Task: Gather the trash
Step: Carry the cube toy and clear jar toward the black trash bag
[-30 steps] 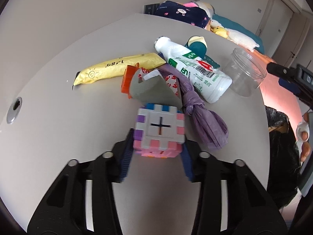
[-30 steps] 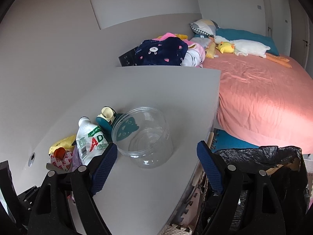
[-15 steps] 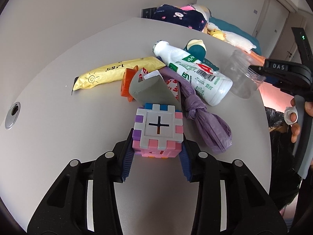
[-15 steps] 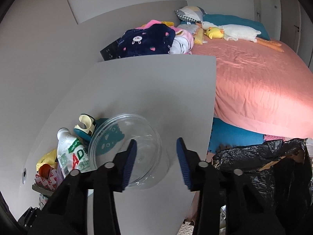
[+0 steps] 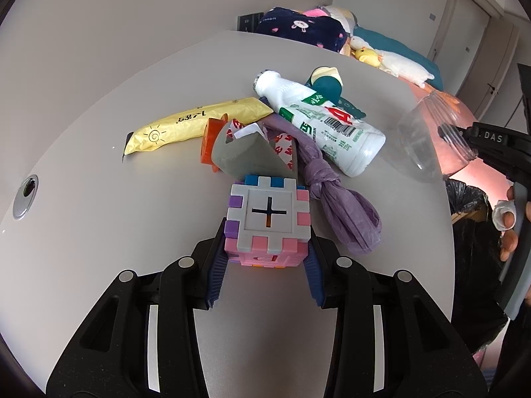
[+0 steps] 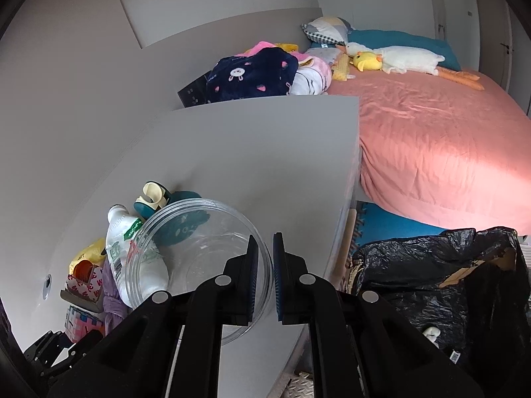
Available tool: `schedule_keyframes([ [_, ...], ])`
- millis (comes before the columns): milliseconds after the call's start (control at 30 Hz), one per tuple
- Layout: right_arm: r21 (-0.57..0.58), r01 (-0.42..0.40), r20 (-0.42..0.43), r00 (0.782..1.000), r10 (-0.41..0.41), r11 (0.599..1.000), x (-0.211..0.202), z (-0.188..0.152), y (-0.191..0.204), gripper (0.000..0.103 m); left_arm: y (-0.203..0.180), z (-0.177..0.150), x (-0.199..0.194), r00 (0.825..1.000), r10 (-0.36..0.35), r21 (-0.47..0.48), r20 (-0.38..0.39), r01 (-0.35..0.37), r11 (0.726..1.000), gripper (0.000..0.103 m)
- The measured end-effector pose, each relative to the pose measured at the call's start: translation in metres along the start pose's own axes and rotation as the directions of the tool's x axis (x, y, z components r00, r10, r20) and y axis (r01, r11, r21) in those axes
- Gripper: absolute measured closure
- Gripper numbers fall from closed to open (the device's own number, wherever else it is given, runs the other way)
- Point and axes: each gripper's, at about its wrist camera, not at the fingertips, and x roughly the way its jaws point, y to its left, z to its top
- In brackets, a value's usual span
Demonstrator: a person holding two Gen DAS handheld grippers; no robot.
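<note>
Two wrist views of a trash-collecting task at a grey counter (image 6: 252,152) beside a bed (image 6: 431,139). The right hand-held gripper (image 6: 265,275) has just been closing and now pinches the near wall of a clear plastic jar (image 6: 186,242), one pad inside the rim and one outside; a rim pinch suits a wide, thin-walled container that the jaws could not span. The jar is tilted at the counter's right edge, directly beside a bin lined with a black trash bag (image 6: 431,282), which appears to be the destination. The left hand-held gripper (image 5: 267,267) is clamped on a multicoloured puzzle cube (image 5: 268,224), its pads pressed against opposite flat faces, the cube held just above or on the counter in front of the remaining litter. That litter lies clustered mid-counter: a white milk bottle (image 5: 325,126) on its side, a yellow snack wrapper (image 5: 192,124), a knotted purple plastic bag (image 5: 335,195), a grey cardboard piece (image 5: 245,156) with an orange cap (image 5: 209,142) and a teal tape dispenser (image 5: 327,83). Judged from this layout, most collecting remains ahead.
</note>
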Motion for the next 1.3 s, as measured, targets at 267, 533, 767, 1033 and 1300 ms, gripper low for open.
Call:
schedule_keyframes([
  [267, -0.008, -0.015, 0.042, 0.999, 0.015, 1.000, -0.033, -0.004, -0.005, 0.093, -0.017, -0.006, -0.019, 1.000, -0.002, 0.017, 0.022, 0.001, 1.000, 0.063],
  [533, 0.006, -0.014, 0.073, 0.997, 0.014, 1.000, -0.063, -0.010, -0.024, 0.093, -0.041, -0.009, -0.041, 0.998, -0.034, 0.032, 0.048, 0.032, 0.999, 0.063],
  [767, 0.006, 0.009, 0.080, 0.997, -0.009, 1.000, -0.086, -0.016, -0.043, 0.093, -0.072, -0.008, -0.050, 0.994, -0.094, 0.063, 0.054, 0.091, 0.994, 0.063],
  [1033, 0.026, 0.051, 0.105, 0.993, -0.054, 0.998, -0.115, -0.020, -0.076, 0.093, -0.123, -0.009, -0.052, 0.984, -0.172, 0.131, 0.039, 0.165, 0.977, 0.063],
  [1300, 0.073, 0.087, 0.118, 0.988, -0.096, 0.993, -0.135, -0.025, -0.113, 0.093, -0.167, -0.010, -0.054, 0.978, -0.209, 0.200, 0.021, 0.200, 0.959, 0.063],
])
